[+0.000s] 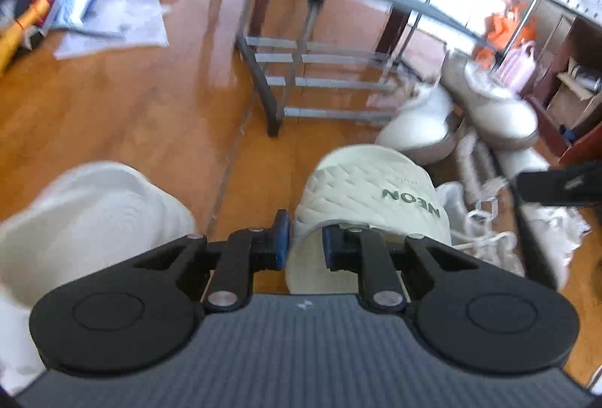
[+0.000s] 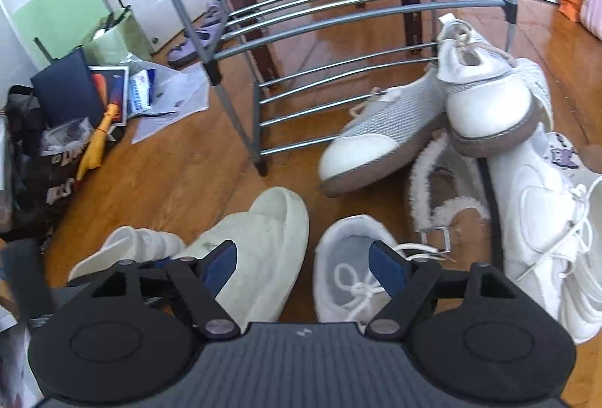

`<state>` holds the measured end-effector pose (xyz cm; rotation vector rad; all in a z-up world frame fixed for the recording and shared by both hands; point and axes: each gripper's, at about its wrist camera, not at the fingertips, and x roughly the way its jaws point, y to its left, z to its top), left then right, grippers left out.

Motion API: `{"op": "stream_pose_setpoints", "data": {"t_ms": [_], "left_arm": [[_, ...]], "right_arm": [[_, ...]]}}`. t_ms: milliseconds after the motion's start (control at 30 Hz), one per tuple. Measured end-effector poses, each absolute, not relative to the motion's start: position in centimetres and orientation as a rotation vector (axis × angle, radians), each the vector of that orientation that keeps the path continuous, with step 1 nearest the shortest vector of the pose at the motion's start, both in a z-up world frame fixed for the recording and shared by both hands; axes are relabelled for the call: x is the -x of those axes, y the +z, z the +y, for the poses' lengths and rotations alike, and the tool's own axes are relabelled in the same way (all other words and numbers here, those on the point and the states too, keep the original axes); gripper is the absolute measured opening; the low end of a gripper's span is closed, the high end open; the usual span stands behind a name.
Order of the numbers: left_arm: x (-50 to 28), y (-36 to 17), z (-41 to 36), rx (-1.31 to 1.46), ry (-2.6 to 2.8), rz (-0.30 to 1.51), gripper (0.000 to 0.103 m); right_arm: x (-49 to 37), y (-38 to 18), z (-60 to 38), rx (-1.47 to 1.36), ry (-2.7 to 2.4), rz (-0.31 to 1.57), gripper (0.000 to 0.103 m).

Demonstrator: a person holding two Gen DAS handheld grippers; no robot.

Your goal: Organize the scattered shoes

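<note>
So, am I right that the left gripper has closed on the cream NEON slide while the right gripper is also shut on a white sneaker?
Not quite: in the right wrist view the right gripper is open, jaws spread above the white sneaker. The left gripper does grip the NEON slide.

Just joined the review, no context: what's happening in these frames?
A person with a handheld gripper in each hand is tidying shoes scattered on a wooden floor beside a metal shoe rack, whose visible rails hold no shoes. The left gripper is shut on the edge of a cream slide sandal marked NEON. The right gripper is open, over a white lace-up sneaker. More white shoes lie piled to the right.
</note>
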<state>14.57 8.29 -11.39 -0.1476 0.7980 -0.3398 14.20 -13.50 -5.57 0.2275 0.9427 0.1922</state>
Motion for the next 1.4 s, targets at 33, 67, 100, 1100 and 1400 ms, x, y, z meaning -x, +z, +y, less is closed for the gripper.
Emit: {"op": "stream_pose_setpoints", "data": {"t_ms": [33, 67, 100, 1100, 1400], "left_arm": [[-14.2, -11.0, 8.4, 0.138, -0.329, 0.810, 0.017], [-13.5, -10.6, 8.8, 0.115, -0.308, 0.841, 0.019], [-13.2, -10.7, 9.0, 0.105, -0.302, 0.857, 0.021], [-8.5, -12.9, 18.5, 0.370, -0.434, 1.024, 0.096], [-8.3, -13.8, 19.0, 0.449, -0.419, 1.034, 0.096]], "right_arm": [[-14.0, -5.6, -13.2, -0.214, 0.209, 0.950, 0.079], [-13.9, -5.5, -12.8, -0.201, 0.226, 0.958, 0.079], [-13.7, -5.5, -12.4, -0.187, 0.242, 0.965, 0.079], [-17.1, -11.8, 5.1, 0.797, 0.950, 1.182, 0.090], [-19.2, -14.3, 1.7, 0.470, 0.878, 1.245, 0.087]]}}
